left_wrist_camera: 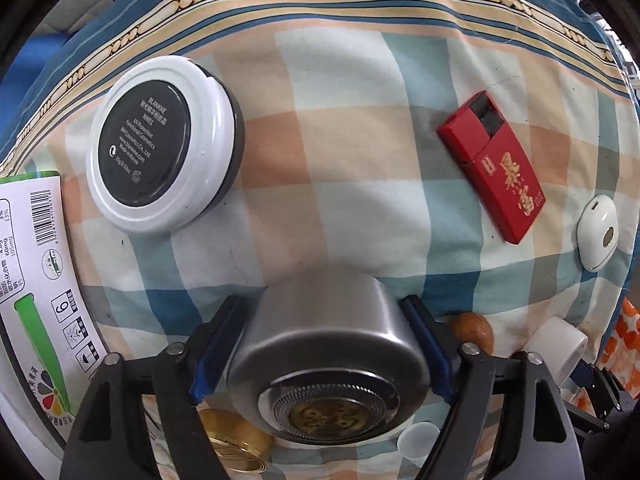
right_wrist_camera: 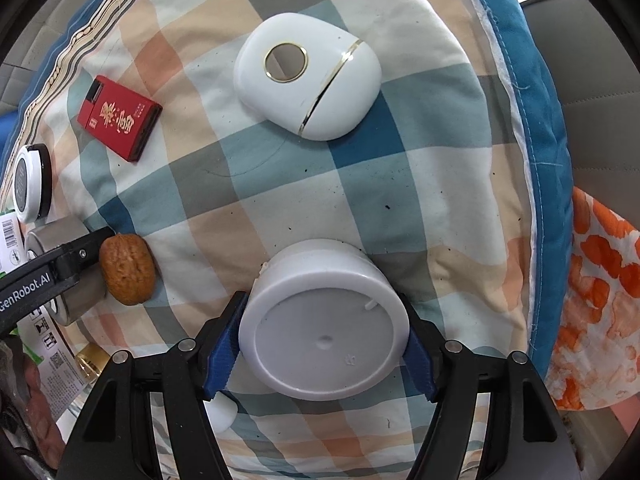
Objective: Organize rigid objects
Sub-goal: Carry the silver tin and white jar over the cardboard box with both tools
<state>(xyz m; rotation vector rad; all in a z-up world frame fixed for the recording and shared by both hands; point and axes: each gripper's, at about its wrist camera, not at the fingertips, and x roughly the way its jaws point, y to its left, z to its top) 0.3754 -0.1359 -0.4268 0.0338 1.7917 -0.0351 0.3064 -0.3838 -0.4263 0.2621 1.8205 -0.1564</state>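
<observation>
Left gripper (left_wrist_camera: 320,344): blue pads sit against both sides of a grey metal shaver (left_wrist_camera: 324,364), foil end facing the camera. Jaws about half spread, clamped on the shaver body, which fills the gap between them. The shaver is low over the checked cloth (left_wrist_camera: 360,184); whether it rests on it I cannot tell.

Right gripper (right_wrist_camera: 320,344): pads (right_wrist_camera: 222,356) flank a white jar (right_wrist_camera: 326,320), base toward the camera. Both pads touch its wall, so it is gripped (the gap is similar to the left tool's). The jar stands at the near middle of the cloth in the right view.

Near, between the two tools: a walnut (right_wrist_camera: 128,274) lies on the cloth just beside the left gripper's finger. A small white cap (left_wrist_camera: 418,438) and a gold lid (left_wrist_camera: 236,444) lie nearest of all, partly hidden by the fingers.

Left edge: a white carton (left_wrist_camera: 36,280) with green print and a barcode.

Farther out: a round compact (left_wrist_camera: 160,148), white rim and black label, lies far left, well apart from the shaver. A red box (left_wrist_camera: 494,168) with gold characters lies far right in the left view, one end slid open. A white rounded case (right_wrist_camera: 308,76) with a gold ring lies far of the jar, apart from it.

Right of the cloth: orange-patterned fabric (right_wrist_camera: 600,304).
</observation>
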